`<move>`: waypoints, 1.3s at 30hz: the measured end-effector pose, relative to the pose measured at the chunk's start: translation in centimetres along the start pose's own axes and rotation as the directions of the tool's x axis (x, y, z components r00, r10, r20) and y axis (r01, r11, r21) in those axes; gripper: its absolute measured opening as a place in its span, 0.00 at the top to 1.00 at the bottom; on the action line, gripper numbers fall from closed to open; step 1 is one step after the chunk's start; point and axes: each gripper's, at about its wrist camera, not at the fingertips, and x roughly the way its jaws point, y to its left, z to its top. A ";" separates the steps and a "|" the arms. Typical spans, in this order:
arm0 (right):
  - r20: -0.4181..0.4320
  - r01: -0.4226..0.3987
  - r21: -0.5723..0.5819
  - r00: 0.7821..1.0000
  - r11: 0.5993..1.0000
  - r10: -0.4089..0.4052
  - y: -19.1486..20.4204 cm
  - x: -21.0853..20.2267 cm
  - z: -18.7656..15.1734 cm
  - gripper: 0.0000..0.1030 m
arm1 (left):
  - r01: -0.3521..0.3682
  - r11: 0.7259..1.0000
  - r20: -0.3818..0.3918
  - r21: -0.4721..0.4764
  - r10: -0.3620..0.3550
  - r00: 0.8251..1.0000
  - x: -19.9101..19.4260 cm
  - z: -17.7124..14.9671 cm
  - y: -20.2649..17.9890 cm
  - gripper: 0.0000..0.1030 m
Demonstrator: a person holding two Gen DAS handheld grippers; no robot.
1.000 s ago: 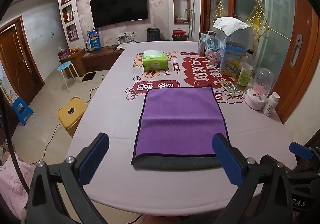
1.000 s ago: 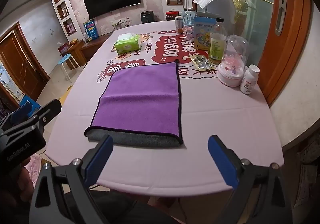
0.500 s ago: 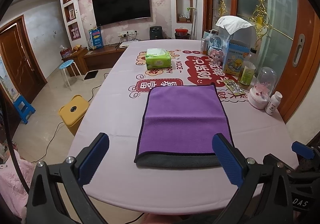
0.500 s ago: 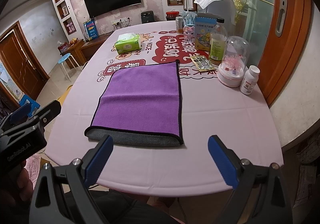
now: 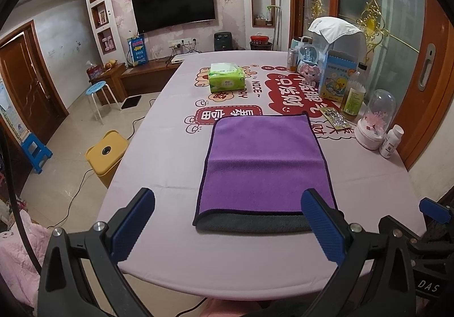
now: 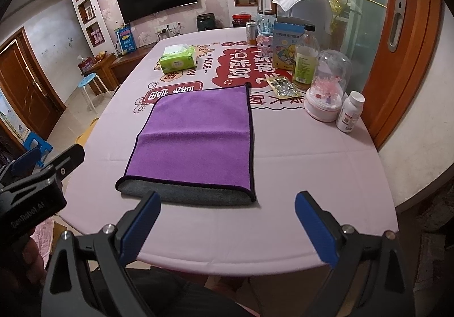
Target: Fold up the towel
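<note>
A purple towel [image 5: 264, 158] with a grey underside lies flat on the pink table [image 5: 159, 164], folded over so a grey strip shows along its near edge. It also shows in the right wrist view [image 6: 195, 141]. My left gripper [image 5: 228, 220] is open and empty, held above the table's near edge in front of the towel. My right gripper [image 6: 227, 223] is open and empty, also near the front edge, slightly right of the towel. Neither touches the towel.
A green tissue pack [image 5: 226, 80] sits at the far middle. Bottles, a blue box [image 5: 336, 77], a glass dome [image 5: 376, 118] and a white pill bottle [image 5: 391, 141] line the right side. A yellow stool [image 5: 106, 152] stands on the floor to the left.
Both grippers have drawn back and risen slightly from the towel. The towel has not moved.
</note>
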 end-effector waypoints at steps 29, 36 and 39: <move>0.007 -0.084 -0.190 0.996 0.978 0.087 0.6 0.6 0.8 0.09 | 0.013 0.997 -0.095 0.073 -0.006 0.995 2.1 0.1 1.1 0.01; 0.006 -0.132 -0.235 0.990 0.963 0.138 1.1 1.5 0.6 0.12 | 0.060 0.987 -0.136 0.151 -0.040 0.990 3.6 -0.2 1.3 0.01; 0.035 -0.090 -0.297 0.994 0.951 0.105 1.3 2.3 0.2 0.12 | 0.079 0.981 -0.152 0.177 -0.052 0.987 4.5 -0.6 1.5 0.01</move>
